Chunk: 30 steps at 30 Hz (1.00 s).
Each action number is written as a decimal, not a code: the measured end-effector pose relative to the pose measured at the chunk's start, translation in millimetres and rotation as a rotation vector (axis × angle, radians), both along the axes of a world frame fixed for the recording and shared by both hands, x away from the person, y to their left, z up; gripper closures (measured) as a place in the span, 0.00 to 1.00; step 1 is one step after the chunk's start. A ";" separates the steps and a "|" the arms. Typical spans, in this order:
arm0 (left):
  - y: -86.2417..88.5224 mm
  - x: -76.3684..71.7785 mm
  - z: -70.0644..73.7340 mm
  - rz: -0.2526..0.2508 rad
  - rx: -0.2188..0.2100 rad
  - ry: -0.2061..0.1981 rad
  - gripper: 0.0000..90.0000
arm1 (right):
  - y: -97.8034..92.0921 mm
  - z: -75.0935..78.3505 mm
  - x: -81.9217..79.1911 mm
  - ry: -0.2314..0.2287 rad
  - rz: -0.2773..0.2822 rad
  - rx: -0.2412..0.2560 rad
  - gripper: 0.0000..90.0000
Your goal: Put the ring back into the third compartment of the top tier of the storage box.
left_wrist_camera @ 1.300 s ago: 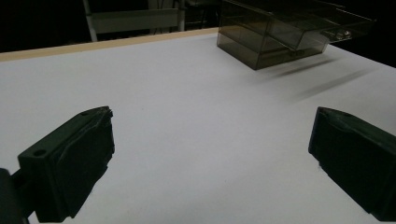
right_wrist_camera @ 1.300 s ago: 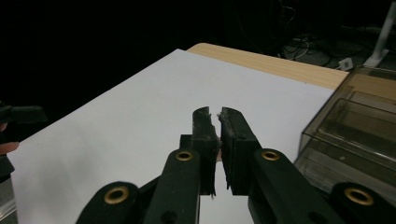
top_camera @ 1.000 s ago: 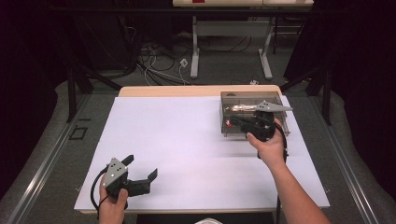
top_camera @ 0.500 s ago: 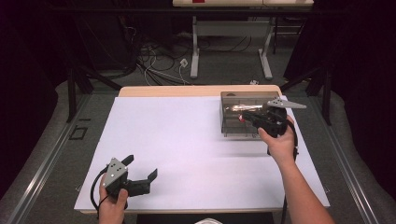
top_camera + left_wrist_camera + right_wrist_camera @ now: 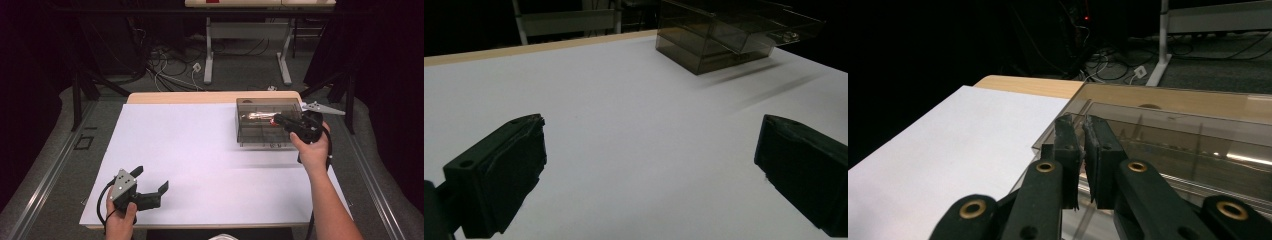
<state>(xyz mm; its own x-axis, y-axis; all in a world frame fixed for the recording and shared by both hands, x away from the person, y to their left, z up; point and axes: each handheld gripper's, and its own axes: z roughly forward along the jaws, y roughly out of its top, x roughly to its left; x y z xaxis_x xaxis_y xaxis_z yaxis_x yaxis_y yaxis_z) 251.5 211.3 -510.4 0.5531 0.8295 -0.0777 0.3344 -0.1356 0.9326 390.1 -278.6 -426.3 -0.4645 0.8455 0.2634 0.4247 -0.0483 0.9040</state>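
The right tool, jaws nearly closed with nothing between them, hovers over the smoky transparent plastic drawer box on the white-covered desk; the left tool, jaws wide, rests well apart.

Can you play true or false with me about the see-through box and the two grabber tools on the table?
1. The left gripper is open wide. True.
2. The clear box sits in the middle of the white sheet. False: it sits near the far right corner.
3. The right gripper is by the box, jaws nearly shut. True.
4. The left gripper touches the box. False: it is far away, at the near left.
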 end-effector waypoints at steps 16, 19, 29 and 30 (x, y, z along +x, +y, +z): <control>-0.1 0.0 0.0 -0.002 0.002 0.000 0.00 | -25.2 -7.5 5.6 0.018 -0.110 -0.059 0.95; -0.3 0.0 0.0 -0.001 0.000 0.001 0.00 | -27.5 -9.2 6.3 0.032 -0.114 -0.066 0.95; -0.5 -0.1 -0.2 -0.001 0.000 0.004 0.00 | -38.5 -16.3 10.4 0.068 -0.155 -0.084 0.95; -0.4 0.0 -0.2 -0.001 0.000 0.002 0.00 | -39.4 -16.8 10.8 0.074 -0.151 -0.094 0.95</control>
<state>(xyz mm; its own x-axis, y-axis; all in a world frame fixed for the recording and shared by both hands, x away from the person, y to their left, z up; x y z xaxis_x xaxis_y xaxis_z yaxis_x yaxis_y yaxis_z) 251.6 210.9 -510.5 0.5537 0.8290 -0.0791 0.3362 -0.1356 0.9320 400.9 -318.0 -443.2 -0.3129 0.9266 0.2088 0.4842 -0.0335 0.8743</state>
